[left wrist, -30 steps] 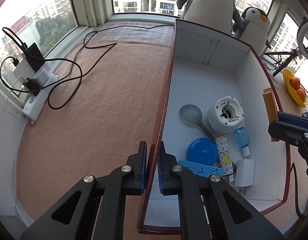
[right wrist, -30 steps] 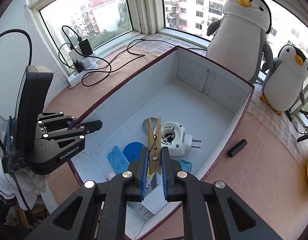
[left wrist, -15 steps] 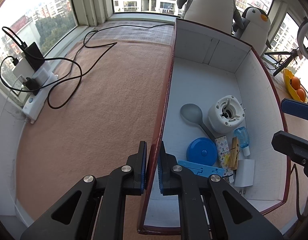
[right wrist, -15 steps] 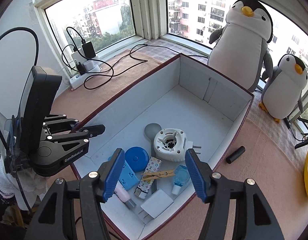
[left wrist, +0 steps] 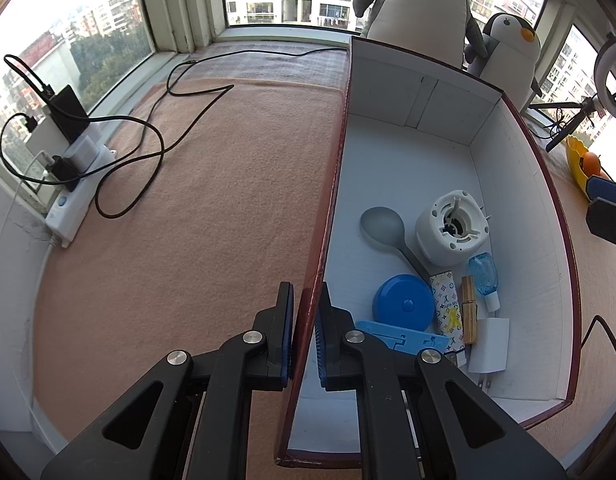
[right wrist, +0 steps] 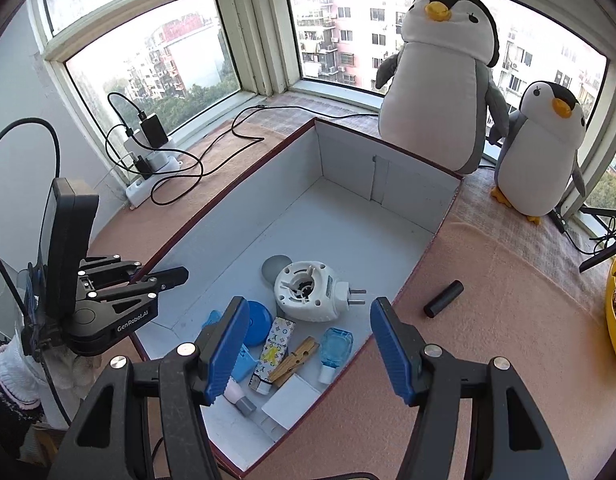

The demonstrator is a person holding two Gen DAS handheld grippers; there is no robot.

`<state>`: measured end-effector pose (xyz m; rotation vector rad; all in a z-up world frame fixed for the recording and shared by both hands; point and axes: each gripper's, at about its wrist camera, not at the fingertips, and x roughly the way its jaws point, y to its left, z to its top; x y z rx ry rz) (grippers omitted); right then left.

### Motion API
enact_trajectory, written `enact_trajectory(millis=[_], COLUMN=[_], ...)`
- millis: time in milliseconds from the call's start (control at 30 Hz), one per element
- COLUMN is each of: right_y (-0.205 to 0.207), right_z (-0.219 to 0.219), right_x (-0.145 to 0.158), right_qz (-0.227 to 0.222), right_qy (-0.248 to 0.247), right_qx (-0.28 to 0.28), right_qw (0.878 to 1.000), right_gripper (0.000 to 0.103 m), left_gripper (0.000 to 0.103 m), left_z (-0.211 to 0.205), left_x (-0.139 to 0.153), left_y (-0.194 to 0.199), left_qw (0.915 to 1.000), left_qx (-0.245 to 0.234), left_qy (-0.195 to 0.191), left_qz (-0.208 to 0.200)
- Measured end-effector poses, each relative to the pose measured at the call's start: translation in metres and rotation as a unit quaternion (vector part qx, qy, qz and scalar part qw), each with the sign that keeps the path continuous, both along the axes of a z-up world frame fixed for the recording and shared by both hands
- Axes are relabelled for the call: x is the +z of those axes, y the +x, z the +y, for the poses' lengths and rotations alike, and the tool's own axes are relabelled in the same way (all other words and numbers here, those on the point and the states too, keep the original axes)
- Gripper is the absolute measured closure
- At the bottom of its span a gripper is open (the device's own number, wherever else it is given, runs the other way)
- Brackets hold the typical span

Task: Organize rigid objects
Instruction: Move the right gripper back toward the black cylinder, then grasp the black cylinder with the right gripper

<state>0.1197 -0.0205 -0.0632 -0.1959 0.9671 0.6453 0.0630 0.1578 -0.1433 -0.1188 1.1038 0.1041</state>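
The left gripper (left wrist: 304,330) is clamped on the near left wall of the white-lined maroon cardboard box (left wrist: 520,184). The wooden clothespin (right wrist: 293,361) is seen inside the box, below the spread fingers of the right gripper (right wrist: 308,350).

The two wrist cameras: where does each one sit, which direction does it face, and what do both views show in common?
Left wrist view: sits on the left gripper, looks along the left wall of the white-lined cardboard box; its fingers clamp that wall.
Right wrist view: sits on the right gripper, above the box's near right corner, faces the windows; its fingers stand wide open, and the left gripper shows at left.
Shared: the box, the wooden clothespin lying inside, the white round plug-in device, the big plush penguin.
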Motion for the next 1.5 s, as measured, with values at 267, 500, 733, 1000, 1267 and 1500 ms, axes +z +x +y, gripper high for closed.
enact_trajectory(millis=[267, 500, 733, 1000, 1267, 1500], right_y=[0.048, 0.1, 0.131, 0.147, 0.151, 0.153], right_z=[-0.058, -0.103, -0.106, -0.088, -0.073, -0.059], right_x=[-0.008, -0.052, -0.098, -0.116, -0.119, -0.121], right_qz=[0.034, 0.138, 0.205, 0.203, 0.197, 0.18], right_qy=[0.022, 0.054, 0.057, 0.013, -0.01, -0.041], right_qx=[-0.105, -0.185, -0.212, -0.216, -0.209, -0.199], right_qw=[0.994, 0.972, 0.954, 0.955, 0.958, 0.963], right_gripper=[0.044, 0.056, 0.066, 0.067, 0.067, 0.075], left_gripper=[0.094, 0.094, 0.094, 0.094, 0.094, 0.094], left_z=[0.0, 0.0, 0.003, 0.004, 0.003, 0.002], left_x=[0.0, 0.001, 0.002, 0.003, 0.009, 0.012], left_y=[0.0, 0.0, 0.0, -0.004, -0.008, -0.01], left_qw=[1.0, 1.0, 1.0, 0.9999, 0.9999, 1.0], left_qx=[0.0, 0.0, 0.001, 0.006, 0.006, 0.006], left_qy=[0.001, 0.0, -0.006, -0.01, -0.009, -0.006], left_qz=[0.0, 0.001, 0.005, 0.01, 0.007, 0.003])
